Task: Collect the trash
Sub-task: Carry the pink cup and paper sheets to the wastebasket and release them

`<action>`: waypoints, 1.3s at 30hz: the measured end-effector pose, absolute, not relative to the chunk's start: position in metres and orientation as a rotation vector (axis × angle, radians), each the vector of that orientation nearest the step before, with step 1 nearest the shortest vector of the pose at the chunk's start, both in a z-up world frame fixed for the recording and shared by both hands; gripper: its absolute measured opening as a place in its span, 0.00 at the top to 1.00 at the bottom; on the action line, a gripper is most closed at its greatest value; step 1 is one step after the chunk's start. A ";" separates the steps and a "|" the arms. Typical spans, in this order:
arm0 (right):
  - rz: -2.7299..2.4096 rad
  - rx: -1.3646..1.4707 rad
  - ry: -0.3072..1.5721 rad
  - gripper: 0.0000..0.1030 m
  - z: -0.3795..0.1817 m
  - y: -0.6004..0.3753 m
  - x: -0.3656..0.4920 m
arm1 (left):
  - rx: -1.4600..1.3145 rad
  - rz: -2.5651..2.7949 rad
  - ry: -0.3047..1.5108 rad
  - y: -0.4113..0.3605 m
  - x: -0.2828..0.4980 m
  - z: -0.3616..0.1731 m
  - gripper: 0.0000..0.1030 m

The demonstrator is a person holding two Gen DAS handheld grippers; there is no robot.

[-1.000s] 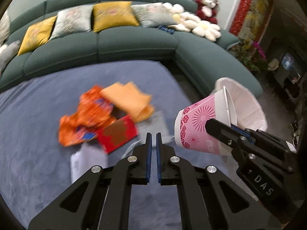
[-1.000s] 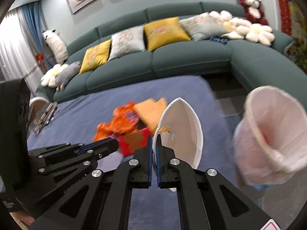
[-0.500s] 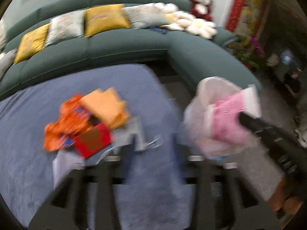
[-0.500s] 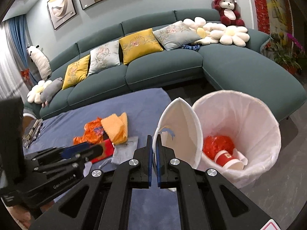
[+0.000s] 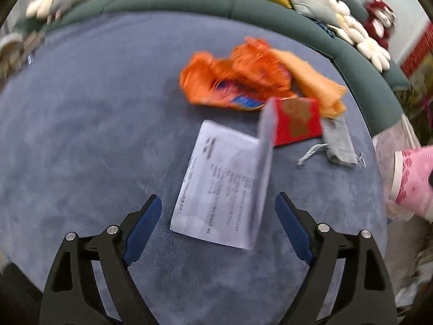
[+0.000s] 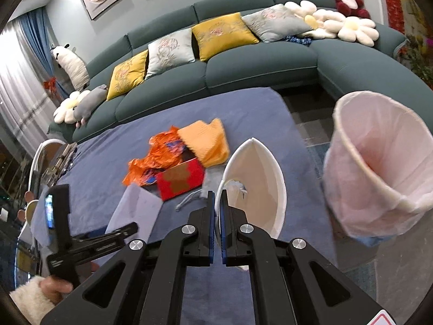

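Our left gripper now stands spread wide, where a second ago its fingers were pressed together; it has swung from the bin side back over the pile. We judge it is lining up the next pick. Directly between and just ahead of its fingers lies the folded printed paper, one flap raised. Beyond the paper sit the red envelope and, to its right, the grey pouch; farther still, the orange wrapper.

Our right gripper stays pinched on the rim of the paper cup, not yet released. The lined trash bin is ahead and right of it. Nothing blocks the path between them.
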State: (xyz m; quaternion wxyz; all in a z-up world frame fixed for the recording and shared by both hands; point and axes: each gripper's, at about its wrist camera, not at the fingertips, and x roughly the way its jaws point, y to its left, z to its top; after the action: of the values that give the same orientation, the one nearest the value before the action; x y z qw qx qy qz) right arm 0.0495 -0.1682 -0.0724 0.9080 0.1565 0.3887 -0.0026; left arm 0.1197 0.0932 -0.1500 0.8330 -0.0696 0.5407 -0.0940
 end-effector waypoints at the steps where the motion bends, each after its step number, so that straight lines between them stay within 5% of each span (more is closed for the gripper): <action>1: -0.001 0.324 0.807 0.96 -0.074 -0.165 0.051 | -0.169 -0.201 1.159 0.096 0.122 -0.156 0.21; 3: 0.007 0.319 0.819 0.96 -0.076 -0.159 0.056 | -0.173 -0.205 1.133 0.098 0.125 -0.160 0.22; 6: 0.014 0.311 0.832 0.96 -0.080 -0.153 0.061 | -0.138 -0.257 1.121 0.091 0.126 -0.158 0.50; 8: 0.015 0.310 0.839 0.96 -0.081 -0.151 0.064 | -0.135 -0.308 1.127 0.086 0.124 -0.157 0.82; 10: 0.013 0.312 0.843 0.96 -0.083 -0.149 0.067 | -0.137 -0.332 1.115 0.085 0.122 -0.152 0.89; 27: -0.017 0.311 0.774 0.96 -0.055 -0.166 0.052 | -0.042 -0.472 0.949 0.028 0.096 -0.058 0.97; 39: -0.199 0.320 0.666 0.96 -0.024 -0.263 0.031 | 0.050 -0.701 0.858 -0.126 0.102 -0.011 0.97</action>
State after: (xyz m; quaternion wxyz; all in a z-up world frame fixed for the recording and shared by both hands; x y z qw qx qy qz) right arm 0.0310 -0.2633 -0.0240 0.9277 0.1560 0.3249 -0.0970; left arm 0.1019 -0.1263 -0.0106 0.8500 0.0238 0.4075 -0.3329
